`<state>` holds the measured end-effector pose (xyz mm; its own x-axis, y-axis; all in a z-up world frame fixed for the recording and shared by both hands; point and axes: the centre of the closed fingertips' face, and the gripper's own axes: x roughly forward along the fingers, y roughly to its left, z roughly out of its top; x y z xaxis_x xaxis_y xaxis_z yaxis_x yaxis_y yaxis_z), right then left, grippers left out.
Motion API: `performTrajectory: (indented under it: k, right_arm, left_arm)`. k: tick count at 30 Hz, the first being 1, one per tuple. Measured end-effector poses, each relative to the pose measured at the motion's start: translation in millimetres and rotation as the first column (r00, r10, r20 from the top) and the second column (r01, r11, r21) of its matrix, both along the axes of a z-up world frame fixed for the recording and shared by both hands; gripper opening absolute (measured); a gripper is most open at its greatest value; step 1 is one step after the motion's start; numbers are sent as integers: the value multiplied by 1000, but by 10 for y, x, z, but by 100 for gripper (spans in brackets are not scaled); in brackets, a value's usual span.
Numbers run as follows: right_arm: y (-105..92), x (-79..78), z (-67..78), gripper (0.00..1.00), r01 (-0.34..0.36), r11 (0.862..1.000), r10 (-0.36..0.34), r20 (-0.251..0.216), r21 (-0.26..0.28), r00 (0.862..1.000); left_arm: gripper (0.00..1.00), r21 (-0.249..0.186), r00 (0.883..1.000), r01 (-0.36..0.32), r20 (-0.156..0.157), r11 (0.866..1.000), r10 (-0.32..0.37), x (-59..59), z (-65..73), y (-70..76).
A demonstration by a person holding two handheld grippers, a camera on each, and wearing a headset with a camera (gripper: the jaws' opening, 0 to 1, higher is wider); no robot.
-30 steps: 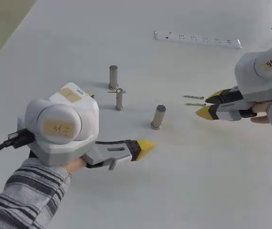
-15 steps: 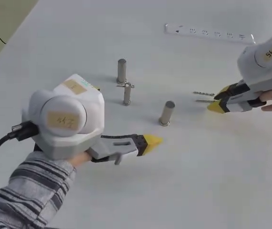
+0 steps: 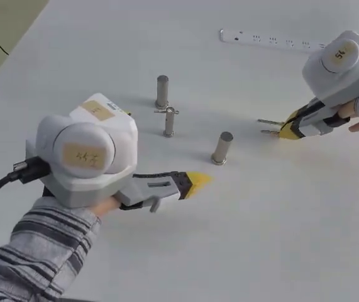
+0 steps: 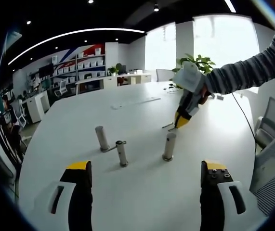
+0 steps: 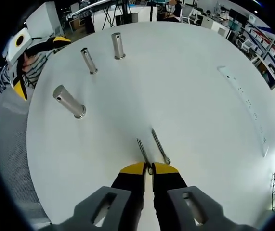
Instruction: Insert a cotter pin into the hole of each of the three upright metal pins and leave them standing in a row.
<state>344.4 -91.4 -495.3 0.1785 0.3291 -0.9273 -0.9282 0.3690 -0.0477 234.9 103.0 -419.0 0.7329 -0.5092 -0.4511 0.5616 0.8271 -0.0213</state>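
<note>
R gripper (image 3: 285, 131) has come down onto the loose cotter pins since 1 s ago. Its tongs were apart then and are together now.

Head view: 3 upright pins stand mid-table. They are the far pin (image 3: 162, 91), the mid pin (image 3: 169, 122) w/ a fitted cotter pin (image 3: 166, 111) thru its top, and the right pin (image 3: 222, 148), which is bare. R gripper is well right of them, tips on the held cotter pin (image 3: 269, 132). The spare cotter pin (image 3: 267, 121) lies just beside it on the far side. L gripper (image 3: 195, 181) hovers near-left of the right pin, apart from it. Power strip (image 3: 270, 43) lies far right. Table (image 3: 280, 239) edge runs along the far left, w/ bare top on the near and right sides.

Left gripper view: tongs wide apart, holding nothing. All 3 pins stand ahead, w/ open table between the tongs and the pins. R gripper is beyond the right pin.

Right gripper view: tongs clamped on the near end of the held cotter pin, which lies flat. The spare lies alongside to the right, not touching. The pins are far left, w/ bare table between. Power strip lies near the right edge.
</note>
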Motion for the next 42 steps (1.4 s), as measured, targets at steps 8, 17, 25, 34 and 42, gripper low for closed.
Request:
performTrajectory:
  k: [8,17,25,34,42]
  right_arm:
    - [-9,-66,-13,0,-68,997,68,2,-42,998]
    - [28,-162,67,0,-113,993,115,69,-32,991]
    - [123,-244,200,0,-162,987,160,149,0,976]
    - [306,-536,413,0,-260,965,250,217,22,944]
    - [523,-844,567,0,-321,946,301,242,48,922]
  left_arm:
    - [91,-9,1000,0,-3,1000,0,-10,6,-1]
    - [86,-13,1000,23,-6,1000,-23,-41,10,-46]
    - [78,-35,998,52,-26,998,-53,-82,20,-134]
    - [64,-100,996,46,-67,994,-53,-111,31,-195]
    - [56,-159,992,47,-104,986,-64,-147,23,-258]
